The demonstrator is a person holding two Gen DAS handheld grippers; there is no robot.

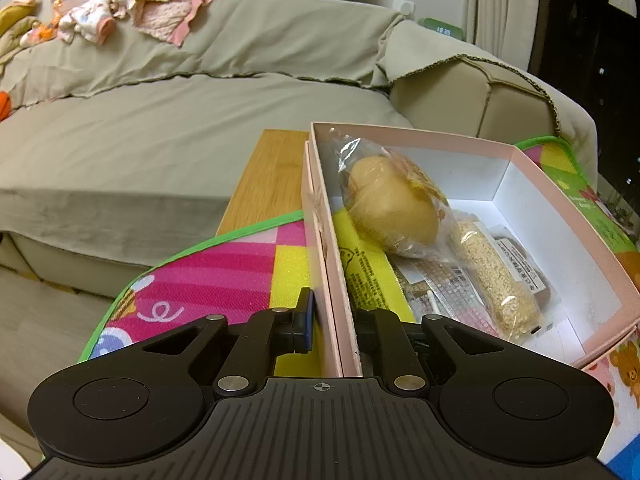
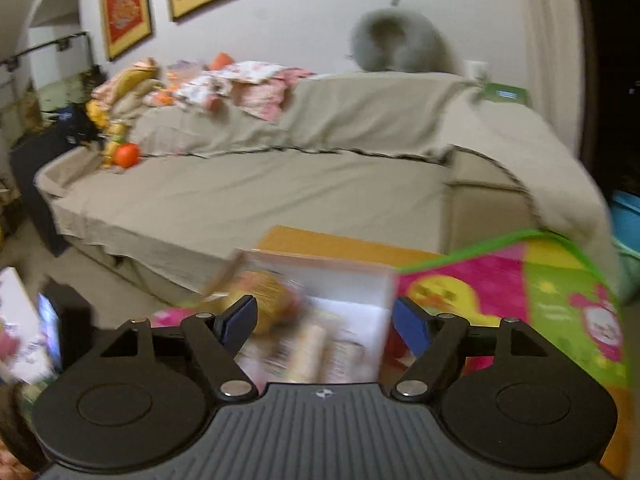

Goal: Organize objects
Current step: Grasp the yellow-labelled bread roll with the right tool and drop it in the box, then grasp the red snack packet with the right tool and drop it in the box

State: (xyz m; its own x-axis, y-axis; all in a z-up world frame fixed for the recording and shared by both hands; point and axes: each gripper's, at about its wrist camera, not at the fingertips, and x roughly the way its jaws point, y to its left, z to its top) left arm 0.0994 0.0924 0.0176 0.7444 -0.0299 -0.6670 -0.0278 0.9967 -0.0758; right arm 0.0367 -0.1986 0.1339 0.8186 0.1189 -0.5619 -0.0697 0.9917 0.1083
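A pink open box (image 1: 472,140) with a white inside sits on a colourful play mat (image 1: 208,276). In it lie a bagged yellow bun (image 1: 394,204), a bagged sesame roll (image 1: 494,276), a yellow packet (image 1: 366,272) and other packets. My left gripper (image 1: 335,320) is shut on the box's left wall, one finger outside and one inside. My right gripper (image 2: 324,320) is open and empty, hovering above the blurred box (image 2: 352,280) and its snacks.
A beige covered sofa (image 1: 160,120) stands behind, with baby clothes (image 1: 132,8) and a grey neck pillow (image 2: 400,40) on its back. A wooden board (image 1: 272,176) lies under the mat. An orange ball (image 2: 127,155) rests on the sofa seat.
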